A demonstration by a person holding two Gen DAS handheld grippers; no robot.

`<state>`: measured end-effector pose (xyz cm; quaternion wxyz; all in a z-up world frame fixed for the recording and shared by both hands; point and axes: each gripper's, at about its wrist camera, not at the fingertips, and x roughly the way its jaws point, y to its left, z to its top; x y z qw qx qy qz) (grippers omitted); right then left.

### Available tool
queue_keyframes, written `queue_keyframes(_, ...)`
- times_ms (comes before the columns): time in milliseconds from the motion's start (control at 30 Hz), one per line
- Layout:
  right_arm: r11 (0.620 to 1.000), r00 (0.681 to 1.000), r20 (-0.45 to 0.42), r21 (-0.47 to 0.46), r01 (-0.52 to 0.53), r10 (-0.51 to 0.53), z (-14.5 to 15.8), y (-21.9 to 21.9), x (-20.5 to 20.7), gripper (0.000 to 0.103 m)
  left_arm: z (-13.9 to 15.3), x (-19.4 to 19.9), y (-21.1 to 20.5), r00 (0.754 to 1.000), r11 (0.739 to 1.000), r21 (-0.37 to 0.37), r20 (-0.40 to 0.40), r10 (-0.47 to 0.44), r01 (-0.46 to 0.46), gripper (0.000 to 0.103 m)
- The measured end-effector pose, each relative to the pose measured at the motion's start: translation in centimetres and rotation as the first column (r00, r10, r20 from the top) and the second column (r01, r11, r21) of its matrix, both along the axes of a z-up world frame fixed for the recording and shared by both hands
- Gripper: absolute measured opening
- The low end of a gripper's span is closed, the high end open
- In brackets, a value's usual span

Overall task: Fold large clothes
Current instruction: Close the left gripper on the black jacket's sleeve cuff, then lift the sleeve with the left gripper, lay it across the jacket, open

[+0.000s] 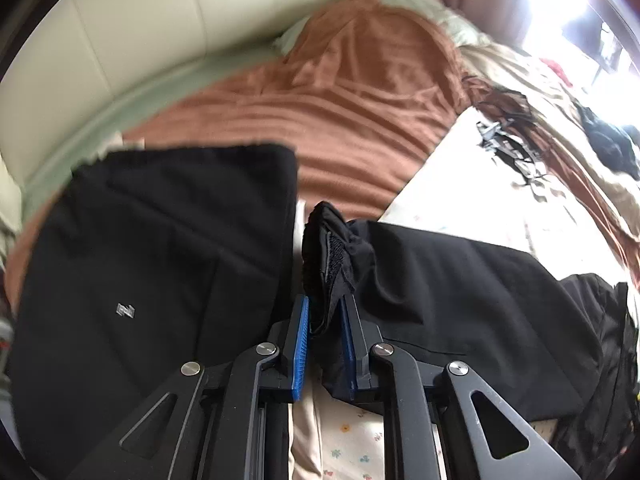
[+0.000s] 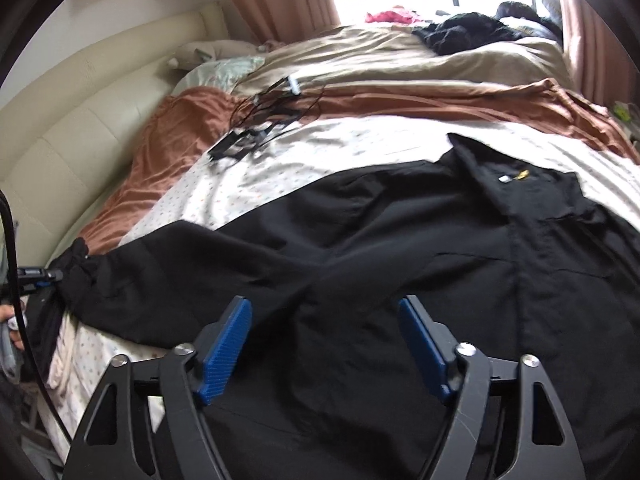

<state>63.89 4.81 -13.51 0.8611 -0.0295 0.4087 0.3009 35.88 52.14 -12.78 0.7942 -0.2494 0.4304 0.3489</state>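
Note:
A large black jacket (image 2: 400,248) lies spread on the bed, its collar and front placket toward the right. Its sleeve runs left to the bed's edge. My left gripper (image 1: 325,320) is shut on the sleeve cuff (image 1: 326,240), which bunches up between the blue pads; the left gripper also shows at the far left of the right wrist view (image 2: 54,276). My right gripper (image 2: 325,320) is open, its blue pads wide apart just above the jacket's lower body, holding nothing.
A folded black garment (image 1: 152,264) lies left of the left gripper. The bed has a floral sheet (image 2: 280,160), a rust-brown blanket (image 1: 340,112) and a beige duvet (image 2: 380,52). Black cables (image 2: 260,120) and a dark clothes pile (image 2: 468,32) lie farther back. A cream headboard (image 2: 72,140) stands at the left.

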Motion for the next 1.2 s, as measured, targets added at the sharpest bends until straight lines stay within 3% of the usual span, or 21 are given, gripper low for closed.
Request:
queue_keyframes(67, 1.0, 1.0, -0.019, -0.005, -0.018, 0.018, -0.7, 1.2, 0.2, 0.067, 2.0, 0.0, -1.0, 0.999, 0.998, 0.05, 0.009, -0.032, 0.032, 0.014)
queue_keyframes(267, 1.0, 0.997, -0.071, -0.003, -0.03, 0.03, -2.8, 4.2, 1.1, 0.066, 7.9, -0.6, -2.6, 0.993, 0.996, 0.08, 0.106, -0.052, 0.044, 0.01)
queue_keyframes(467, 0.994, 0.971, -0.228, -0.068, -0.081, 0.064, -8.1, 6.3, 1.8, 0.066, 13.8, 0.1, -5.5, 0.981, 0.985, 0.149, 0.158, -0.115, 0.092, 0.009)
queue_keyframes(567, 0.992, 0.972, -0.22, -0.079, -0.101, 0.081, -7.5, 6.3, 1.5, 0.066, 16.6, 0.6, -6.8, 0.971, 0.978, 0.176, 0.189, -0.144, 0.111, 0.008)
queue_keyframes(867, 0.996, 0.973, -0.216, 0.02, -0.082, 0.084, -2.2, 2.2, 0.1, 0.066, 24.6, 3.0, -13.0, 0.926, 0.95, 0.242, 0.271, -0.262, 0.197, 0.007)
queue_keyframes(1067, 0.996, 0.987, -0.162, 0.09, -0.002, 0.017, 2.2, -4.1, -1.5, 0.066, 28.9, 5.3, -18.9, 0.877, 0.916, 0.282, 0.309, -0.368, 0.285, 0.006)
queue_keyframes(1200, 0.985, 0.983, -0.173, 0.152, 0.083, -0.056, 3.7, -8.9, -2.4, 0.067, 30.8, 7.0, -23.2, 0.844, 0.887, 0.307, 0.312, -0.437, 0.345, 0.005)
